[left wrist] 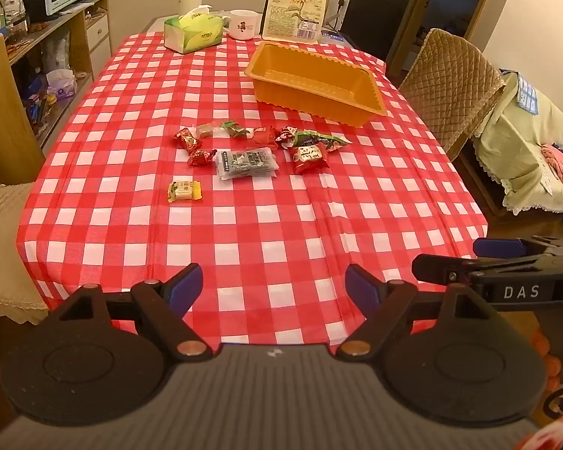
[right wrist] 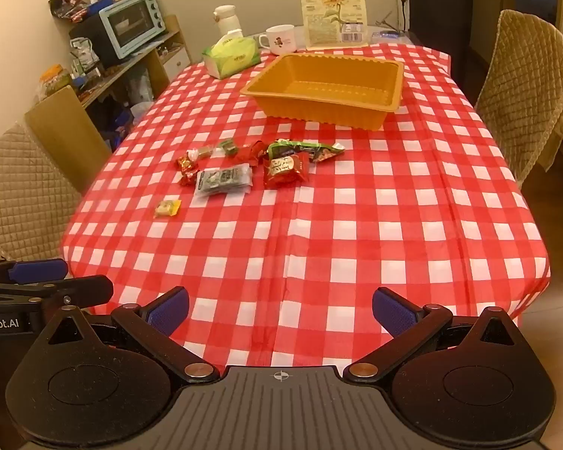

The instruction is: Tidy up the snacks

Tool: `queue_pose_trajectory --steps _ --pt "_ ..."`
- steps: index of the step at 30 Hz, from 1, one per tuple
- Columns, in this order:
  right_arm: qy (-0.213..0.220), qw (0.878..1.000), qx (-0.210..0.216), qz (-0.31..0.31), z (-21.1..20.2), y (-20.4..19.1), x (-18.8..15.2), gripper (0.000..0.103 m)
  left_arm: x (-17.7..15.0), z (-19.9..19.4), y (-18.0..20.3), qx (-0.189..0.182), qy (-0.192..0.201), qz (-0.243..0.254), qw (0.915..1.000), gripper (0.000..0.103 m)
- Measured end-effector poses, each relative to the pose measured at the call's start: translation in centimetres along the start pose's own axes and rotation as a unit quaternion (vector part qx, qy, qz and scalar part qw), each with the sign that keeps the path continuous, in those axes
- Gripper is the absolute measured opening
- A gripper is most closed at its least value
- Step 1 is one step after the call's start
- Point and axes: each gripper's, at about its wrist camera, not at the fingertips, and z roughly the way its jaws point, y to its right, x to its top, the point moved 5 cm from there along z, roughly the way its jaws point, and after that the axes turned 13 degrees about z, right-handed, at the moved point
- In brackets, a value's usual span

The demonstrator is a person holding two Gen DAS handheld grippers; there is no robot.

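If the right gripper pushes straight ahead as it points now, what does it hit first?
Probably bare tablecloth: the open right gripper aims down short of the snack pile. Depth is uncertain.

Red-and-white checked tablecloth [left wrist: 244, 232], orange tray [left wrist: 315, 78] — green tissue box [left wrist: 193, 33], white mug [left wrist: 243, 24]

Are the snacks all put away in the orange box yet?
Not yet. The orange tray holds nothing. The left gripper and right gripper are both open and carry nothing. Every snack, like the red packet, grey packet and yellow candy, waits on the checked tablecloth.
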Motion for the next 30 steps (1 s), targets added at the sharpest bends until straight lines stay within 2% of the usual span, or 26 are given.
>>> queue_pose_trajectory --steps 30 --pt "0.0 1.0 -0.001 -0.002 0.21 -0.3 0.21 0.103 0.01 0.01 -0.01 -0.001 0.001 -0.001 1.0 0.082"
